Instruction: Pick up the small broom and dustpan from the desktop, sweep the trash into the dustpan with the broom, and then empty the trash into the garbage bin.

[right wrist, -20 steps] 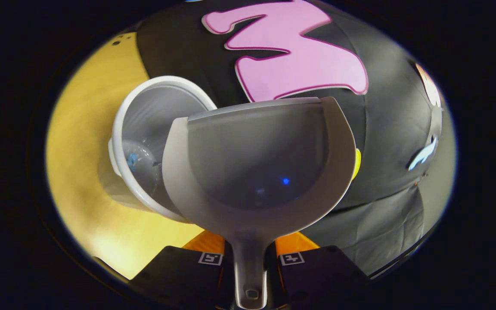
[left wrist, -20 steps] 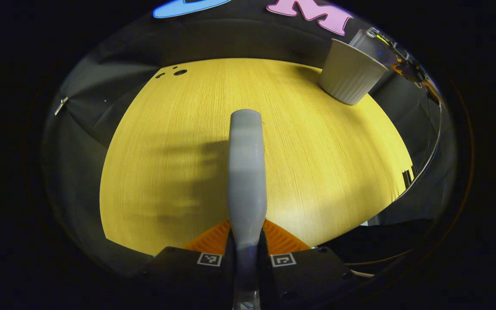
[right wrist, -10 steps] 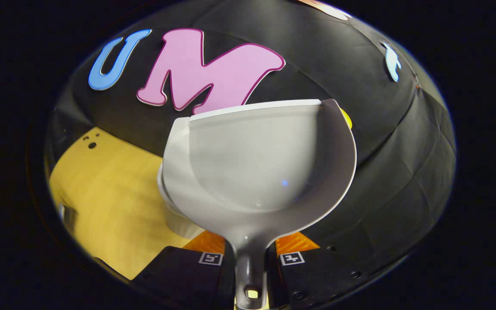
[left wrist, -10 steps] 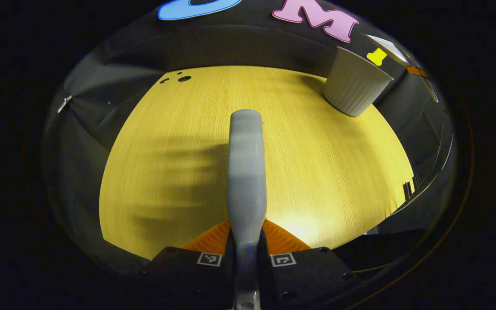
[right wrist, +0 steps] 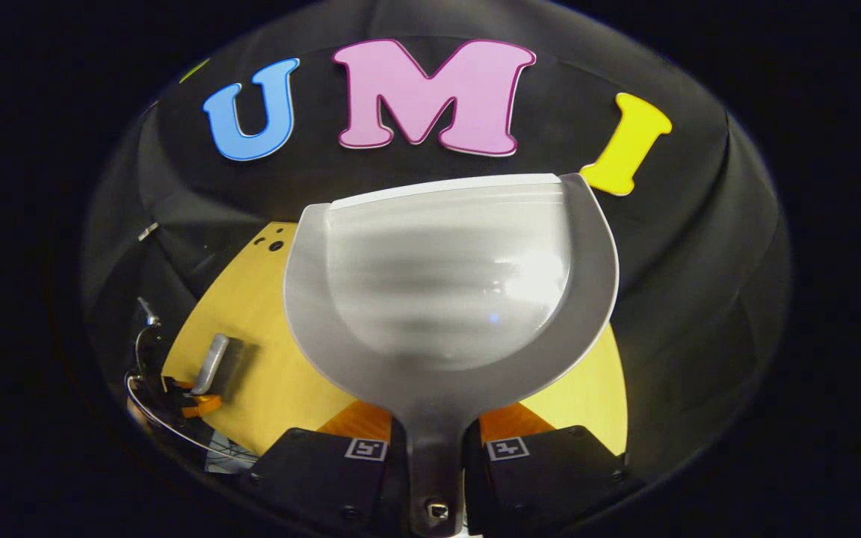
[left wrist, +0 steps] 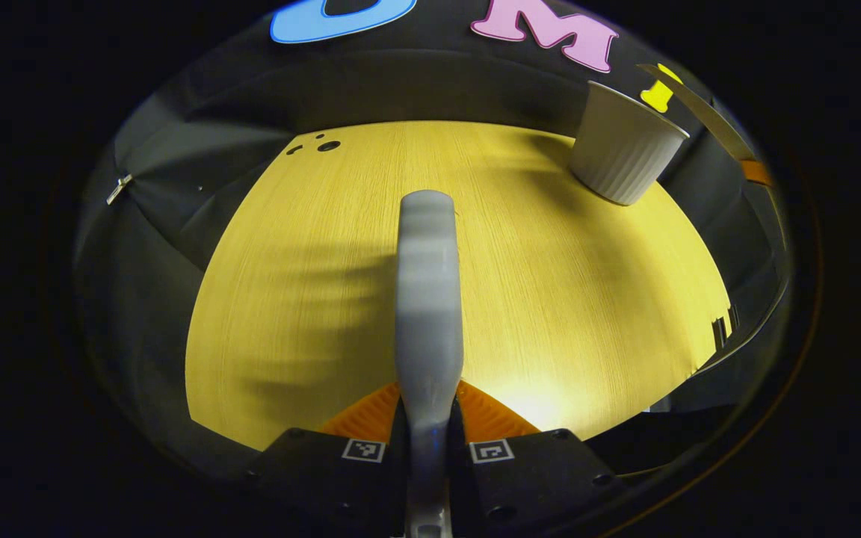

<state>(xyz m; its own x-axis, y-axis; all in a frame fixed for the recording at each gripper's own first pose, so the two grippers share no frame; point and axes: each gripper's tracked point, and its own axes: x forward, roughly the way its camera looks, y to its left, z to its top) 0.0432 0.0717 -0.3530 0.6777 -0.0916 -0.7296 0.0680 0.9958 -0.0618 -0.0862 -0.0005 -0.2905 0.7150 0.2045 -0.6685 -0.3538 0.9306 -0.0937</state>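
In the left gripper view my left gripper [left wrist: 428,415] is shut on the small grey broom [left wrist: 428,299], which points forward over the yellow desktop [left wrist: 311,299]. The white ribbed garbage bin [left wrist: 625,153] stands upright at the far right of the desk. The right gripper view has my right gripper [right wrist: 434,422] shut on the handle of the grey dustpan [right wrist: 449,291], held about level above the desk; nothing lies in its scoop. The dustpan's thin edge [left wrist: 703,112] shows beyond the bin. The broom [right wrist: 211,365] in the left gripper appears at lower left.
Black cloth walls surround the desktop [right wrist: 266,373] on all sides. Small dark holes [left wrist: 322,146] mark the desk's far left corner. A cable [right wrist: 169,426] trails off the left gripper near the desk's edge.
The right gripper has swung the dustpan from tilted over the bin's mouth to level, facing the back wall; the bin has left that view. The left gripper and broom have hardly moved.
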